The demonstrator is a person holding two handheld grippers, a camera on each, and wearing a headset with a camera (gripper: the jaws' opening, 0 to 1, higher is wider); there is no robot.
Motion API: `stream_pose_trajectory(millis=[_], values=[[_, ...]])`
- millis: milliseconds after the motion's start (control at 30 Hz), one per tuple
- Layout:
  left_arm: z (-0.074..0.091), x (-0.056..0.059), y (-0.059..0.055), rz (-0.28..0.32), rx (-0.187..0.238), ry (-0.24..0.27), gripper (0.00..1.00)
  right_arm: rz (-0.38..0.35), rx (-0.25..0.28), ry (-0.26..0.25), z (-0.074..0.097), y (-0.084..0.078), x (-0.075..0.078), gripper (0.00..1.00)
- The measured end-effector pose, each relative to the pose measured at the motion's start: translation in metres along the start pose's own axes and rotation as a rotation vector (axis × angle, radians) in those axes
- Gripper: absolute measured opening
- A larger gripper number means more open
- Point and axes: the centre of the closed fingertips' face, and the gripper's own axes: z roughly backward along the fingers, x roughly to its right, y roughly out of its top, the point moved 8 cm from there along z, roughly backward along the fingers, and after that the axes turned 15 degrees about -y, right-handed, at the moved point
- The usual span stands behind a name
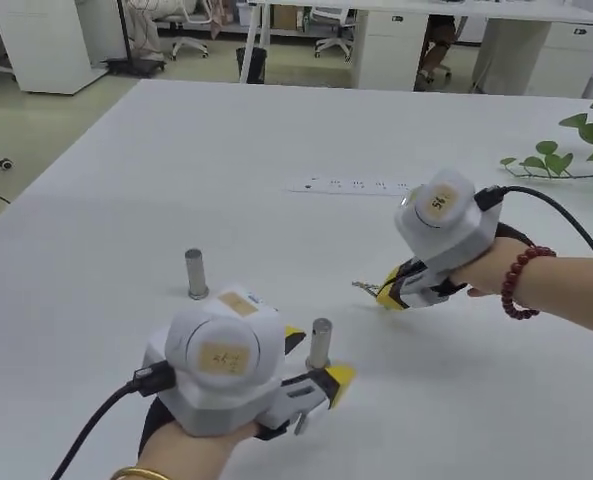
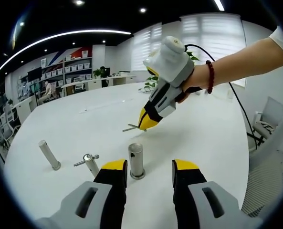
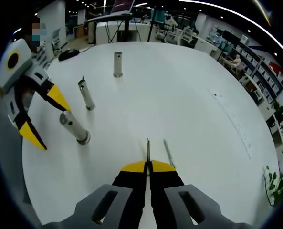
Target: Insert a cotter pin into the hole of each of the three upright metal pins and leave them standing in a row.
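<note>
Three upright metal pins stand on the white table (image 1: 176, 160). The far pin (image 1: 195, 273) is bare. The middle pin (image 2: 89, 163) carries a cotter pin through its head. The nearest pin (image 1: 320, 343) stands between the jaws of my left gripper (image 1: 317, 358), which is open and not touching it. The same pin (image 2: 136, 161) rises just inside the left jaw in the left gripper view. My right gripper (image 1: 386, 295) is shut on a thin cotter pin (image 3: 148, 148) that points toward the pins, a short way to their right and low over the table.
A white power strip (image 1: 351, 185) lies mid-table beyond the grippers. Plant leaves (image 1: 576, 150) reach in at the right edge. A thin line (image 3: 168, 152) lies beside the held cotter pin; shadow or second pin, I cannot tell. Office chairs and desks stand past the table.
</note>
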Motion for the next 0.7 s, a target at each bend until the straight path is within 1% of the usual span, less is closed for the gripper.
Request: stream_pose_trajectory(millis=[67,200,267,500,600,700], values=[[0.002,0.001,0.001,-0.002,0.000,-0.002,0.36,0.013,0.013,-0.001,0.002,0.003,0.002,0.02],[0.005,0.002,0.005,-0.006,0.008,-0.002,0.37,0.049,0.045,-0.005,0.011,0.009,-0.002,0.02],[0.007,0.002,0.007,-0.008,0.011,-0.003,0.36,0.065,0.059,-0.002,0.014,0.010,-0.002,0.02],[0.012,0.000,0.013,-0.010,0.014,-0.002,0.36,0.127,0.115,0.012,0.033,0.023,-0.014,0.02],[0.012,0.000,0.014,-0.004,0.005,-0.011,0.34,0.163,0.133,0.017,0.038,0.028,-0.019,0.02],[0.014,0.002,0.017,-0.018,0.004,-0.010,0.33,0.177,0.156,0.027,0.046,0.033,-0.025,0.02]])
